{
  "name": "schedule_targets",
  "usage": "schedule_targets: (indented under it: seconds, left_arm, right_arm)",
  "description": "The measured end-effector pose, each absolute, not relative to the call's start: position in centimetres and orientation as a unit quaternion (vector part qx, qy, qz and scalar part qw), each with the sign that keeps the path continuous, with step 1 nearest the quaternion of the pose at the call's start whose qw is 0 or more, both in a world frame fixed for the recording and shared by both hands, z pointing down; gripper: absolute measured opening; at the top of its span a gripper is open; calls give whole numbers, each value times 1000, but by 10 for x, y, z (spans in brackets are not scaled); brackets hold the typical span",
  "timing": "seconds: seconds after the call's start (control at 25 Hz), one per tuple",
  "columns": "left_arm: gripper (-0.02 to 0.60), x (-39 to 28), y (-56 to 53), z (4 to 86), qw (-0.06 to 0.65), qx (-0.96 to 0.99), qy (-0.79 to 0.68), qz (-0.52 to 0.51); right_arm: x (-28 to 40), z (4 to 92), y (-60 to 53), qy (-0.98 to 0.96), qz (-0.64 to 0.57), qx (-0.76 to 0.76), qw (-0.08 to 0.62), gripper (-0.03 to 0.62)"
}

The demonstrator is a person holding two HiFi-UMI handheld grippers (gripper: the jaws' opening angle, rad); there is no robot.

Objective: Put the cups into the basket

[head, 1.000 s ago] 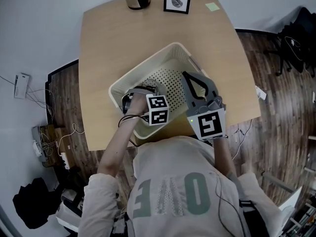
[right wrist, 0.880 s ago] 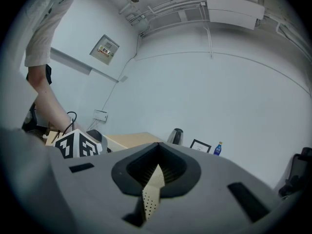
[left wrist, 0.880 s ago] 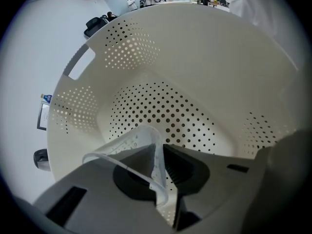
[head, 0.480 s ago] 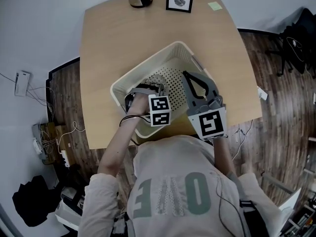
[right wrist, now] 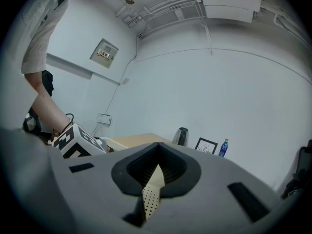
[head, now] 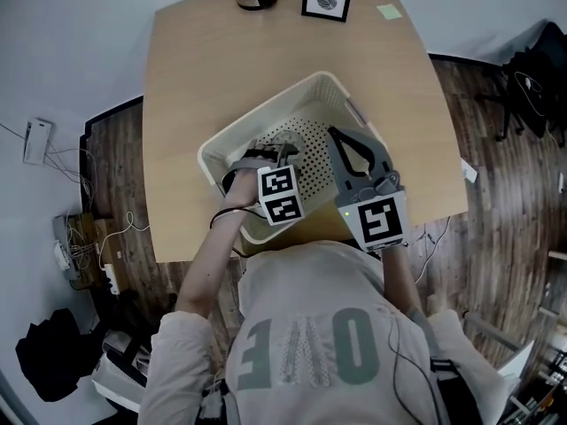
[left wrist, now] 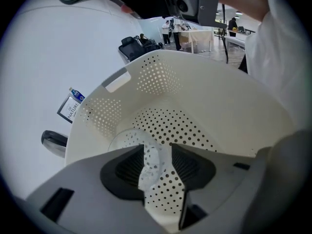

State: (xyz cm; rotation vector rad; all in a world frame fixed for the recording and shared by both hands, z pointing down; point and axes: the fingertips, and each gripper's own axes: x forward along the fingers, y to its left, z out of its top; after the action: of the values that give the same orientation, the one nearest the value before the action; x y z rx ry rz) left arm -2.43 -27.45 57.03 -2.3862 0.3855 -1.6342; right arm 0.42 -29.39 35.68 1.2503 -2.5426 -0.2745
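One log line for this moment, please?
left gripper: jaws opening, clear cup between them | clear cup: inside basket | right gripper: shut on basket rim

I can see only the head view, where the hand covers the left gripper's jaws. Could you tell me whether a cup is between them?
Observer: Yes. In the left gripper view a clear cup shows between the jaws of the left gripper, which are opening.
Operator: Thank you. Where does the cup lie?
Observer: Inside the basket, over its perforated floor.
Operator: And is the right gripper holding anything?
Observer: Its own view shows the right gripper shut on the basket's wall.
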Motion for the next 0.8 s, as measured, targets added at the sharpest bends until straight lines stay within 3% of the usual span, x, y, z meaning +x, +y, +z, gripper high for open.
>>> schedule_targets:
  seconds: [0.24,0.44,0.72,0.76,0.8]
  left_arm:
    - [184,-25,-280,543,117,-827,165,-524]
    - [200,-31,-290,488,95,-863,239,-434]
    - [199,-58,-310,401,118,-866,360,-328]
    - [181,-63,-313,390,117,-861,383,-313]
    - [86,-69,-316,378,116,-855,410,-295]
  right_arm:
    - [1,353,-294,-885,-104,428,149,-3]
    - [1,354,-295,-885,-104,429,145,-3]
    - [-6,350,-298,-889,-106,422,144,-3]
    - [-8,348,-298,-889,-108,421,143,-3]
    - [-10,346,-299,-890,-110,419,141,-3]
